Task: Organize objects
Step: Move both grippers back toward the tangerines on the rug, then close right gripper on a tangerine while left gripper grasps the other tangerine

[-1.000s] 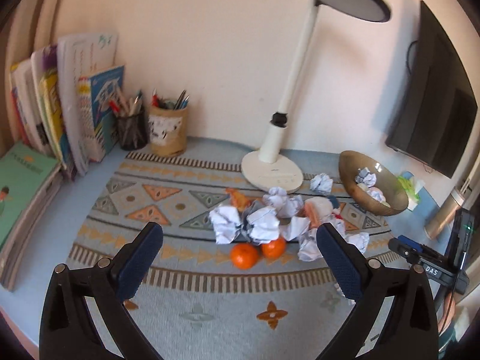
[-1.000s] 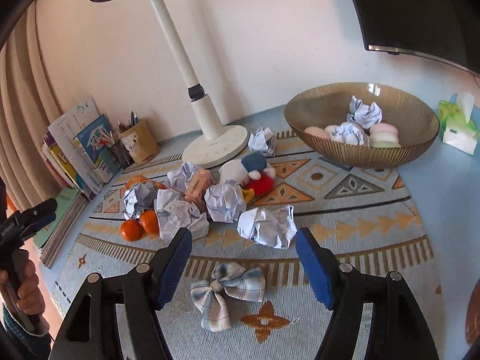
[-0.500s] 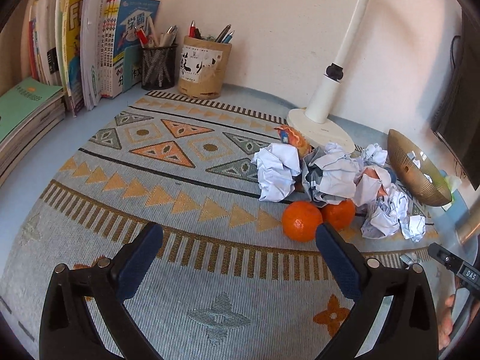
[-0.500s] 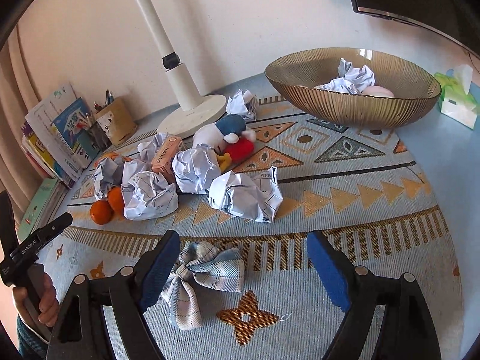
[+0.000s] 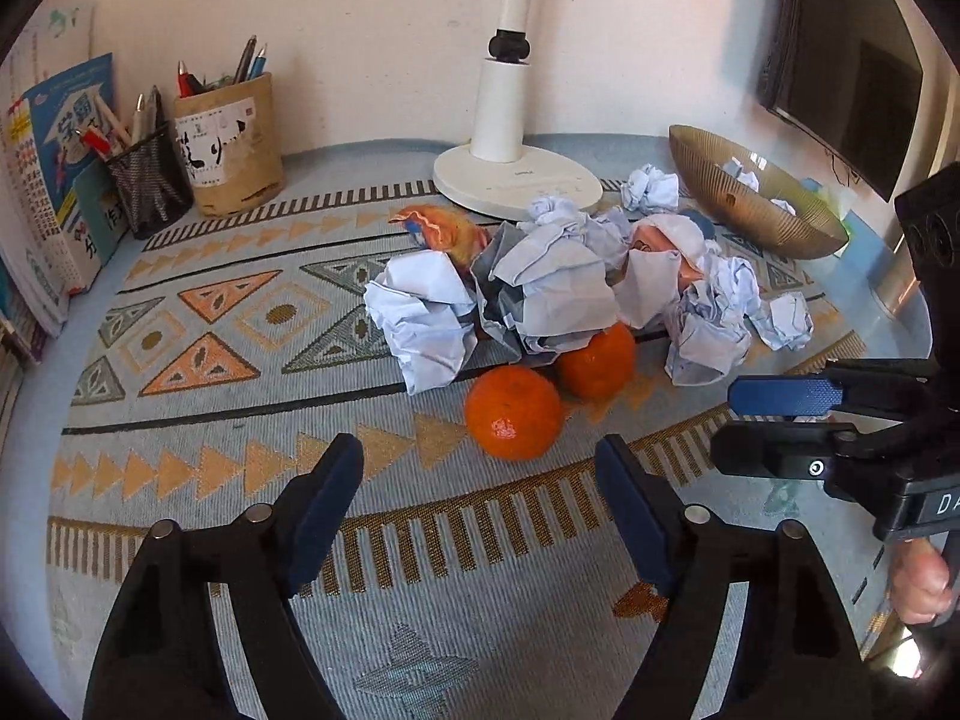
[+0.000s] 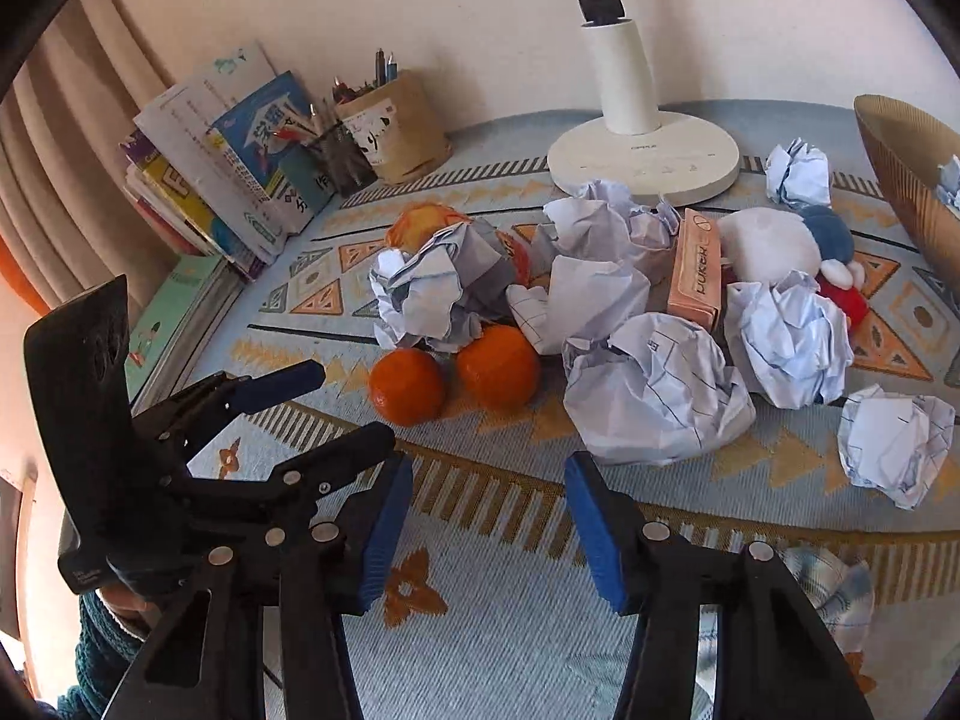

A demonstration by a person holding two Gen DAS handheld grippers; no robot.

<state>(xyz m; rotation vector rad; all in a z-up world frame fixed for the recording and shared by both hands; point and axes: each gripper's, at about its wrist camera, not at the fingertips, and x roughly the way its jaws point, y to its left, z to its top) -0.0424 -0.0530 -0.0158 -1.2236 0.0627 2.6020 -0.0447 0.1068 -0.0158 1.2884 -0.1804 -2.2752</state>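
Note:
Two oranges [image 5: 513,411] [image 5: 594,354] lie on the patterned mat in front of a heap of crumpled paper balls [image 5: 543,294]. My left gripper [image 5: 480,498] is open and empty, just short of the nearer orange. My right gripper [image 6: 489,525] is open and empty, low over the mat before the oranges [image 6: 408,387] and a large paper ball [image 6: 651,390]. The right gripper also shows in the left wrist view [image 5: 780,420]. A pink box [image 6: 696,270], a plush toy [image 6: 780,249] and a snack bag [image 5: 444,228] lie in the heap.
A white lamp base [image 5: 516,177] stands behind the heap. A gold bowl [image 5: 744,213] with paper sits at the right. Pen holders [image 5: 231,141] and books [image 6: 240,162] stand at the back left. A plaid bow [image 6: 834,594] lies at the lower right.
Both grippers have dropped and moved in toward the oranges and paper heap. The right gripper swung left, away from the bow and bowl. Both stay open.

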